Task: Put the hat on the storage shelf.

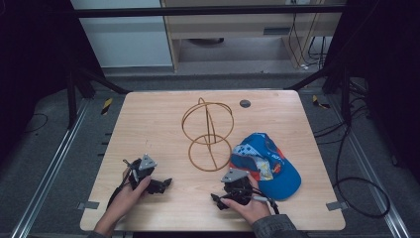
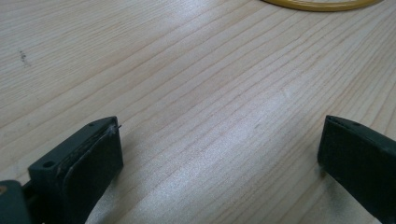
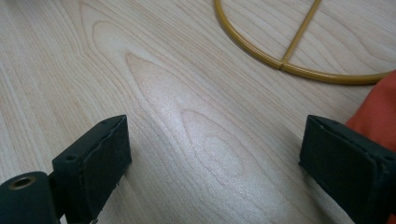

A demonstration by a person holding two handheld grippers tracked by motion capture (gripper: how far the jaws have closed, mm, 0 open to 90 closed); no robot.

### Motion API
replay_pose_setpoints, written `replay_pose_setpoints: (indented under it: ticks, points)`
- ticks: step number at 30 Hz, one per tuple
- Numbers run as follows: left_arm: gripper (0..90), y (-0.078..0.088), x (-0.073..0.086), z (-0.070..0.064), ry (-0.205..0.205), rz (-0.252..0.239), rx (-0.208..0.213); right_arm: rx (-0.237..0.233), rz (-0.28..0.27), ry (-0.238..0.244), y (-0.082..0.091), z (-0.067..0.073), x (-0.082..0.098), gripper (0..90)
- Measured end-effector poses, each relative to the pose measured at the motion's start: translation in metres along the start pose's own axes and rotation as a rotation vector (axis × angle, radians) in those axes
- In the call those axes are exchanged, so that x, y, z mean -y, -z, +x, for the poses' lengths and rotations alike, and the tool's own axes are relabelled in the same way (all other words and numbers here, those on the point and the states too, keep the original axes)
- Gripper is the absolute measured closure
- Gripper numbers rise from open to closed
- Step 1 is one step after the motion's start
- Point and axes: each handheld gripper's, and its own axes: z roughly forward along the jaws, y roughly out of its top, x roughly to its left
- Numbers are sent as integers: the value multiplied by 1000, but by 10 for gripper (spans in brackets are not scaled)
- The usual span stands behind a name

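On the pale wooden worktop [image 1: 148,124] a blue cap [image 1: 270,166] with a patterned front panel lies toward the right near side, its crown touching or just overlapping the lower ring of a golden wire stand [image 1: 208,134] that rises near the middle. The right claw [image 1: 218,202] rests low on the worktop just beside the cap's near-left edge, held by the person's right hand [image 1: 252,206]; in the right gripper view its two black jaws stand wide apart with bare wood between them, an orange-red bit of the cap [image 3: 378,112] just beyond the right-hand jaw and the stand's base ring [image 3: 280,65] curving across the top. The left claw [image 1: 166,184] lies well to the left of the cap, gripped by the left hand [image 1: 131,193] and pointing toward the middle; in the left gripper view its jaws are likewise spread wide over empty wood, with a sliver of the yellow ring [image 2: 322,4] at the upper edge. Neither claw holds anything.
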Motion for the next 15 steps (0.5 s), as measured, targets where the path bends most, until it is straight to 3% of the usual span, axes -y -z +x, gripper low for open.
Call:
replay_pose_setpoints:
  ticks: [10,15]
  points:
    - [0,0,0,0,1,0,-1,23,-1,-15,2,2,0,130]
    - [0,0,0,0,2,-1,-2,-7,-5,-3,17,6,-4,124]
